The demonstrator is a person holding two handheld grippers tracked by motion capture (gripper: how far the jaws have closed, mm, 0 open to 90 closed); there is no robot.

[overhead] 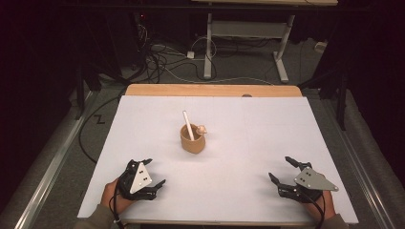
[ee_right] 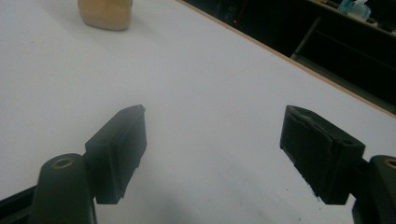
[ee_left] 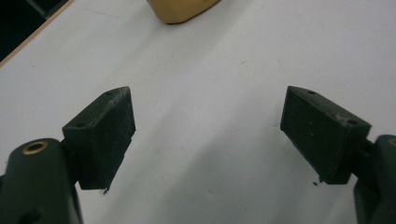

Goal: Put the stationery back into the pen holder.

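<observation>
Left gripper (overhead: 155,172), right gripper (overhead: 280,170) low, spread wide.

Tan cup (overhead: 193,140) with white stick (overhead: 188,125) seen at frame centre; white table sheet (overhead: 248,143); black grippers, grey plates.

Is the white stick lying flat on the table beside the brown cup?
No, the white stick stands slanted inside the brown cup, with its upper end leaning out over the rim toward the far side of the table.
</observation>
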